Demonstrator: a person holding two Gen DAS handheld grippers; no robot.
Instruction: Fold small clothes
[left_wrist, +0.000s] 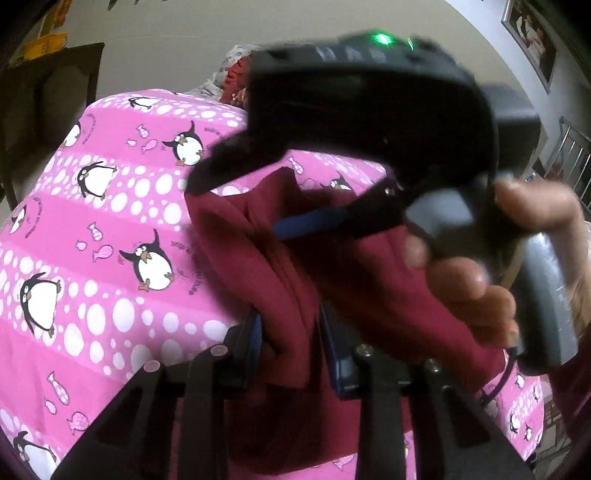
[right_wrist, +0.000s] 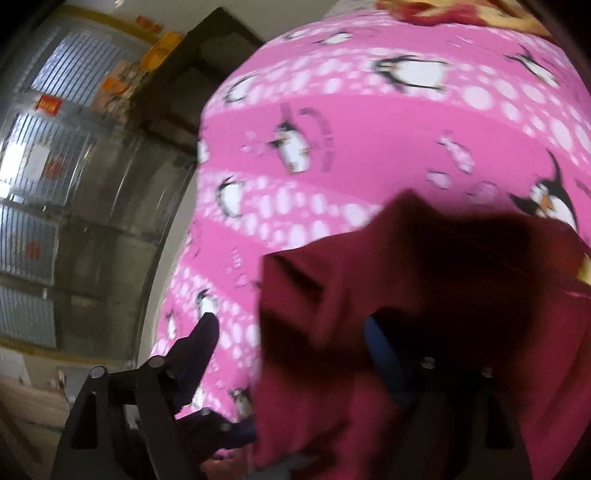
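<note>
We find the dark red cloth garment (left_wrist: 280, 266) bunched and lifted above the pink penguin-print bed sheet (left_wrist: 110, 229), toward its near edge. Our left claw (left_wrist: 291, 354) is clamped on a fold of it. Our right claw (right_wrist: 295, 354) stands wide, the garment draped across one finger.

Pink penguin sheet (left_wrist: 110, 229) fills the scene, white dots and little fish all over it. Past its far edge, a red-patterned pillow (left_wrist: 236, 77). Left of the sheet, dark furniture (left_wrist: 48, 110) stands against the wall; a yellow box (left_wrist: 44, 46) sits above it. Far right of the sheet, a framed picture (left_wrist: 532, 40) hangs on the wall.
</note>
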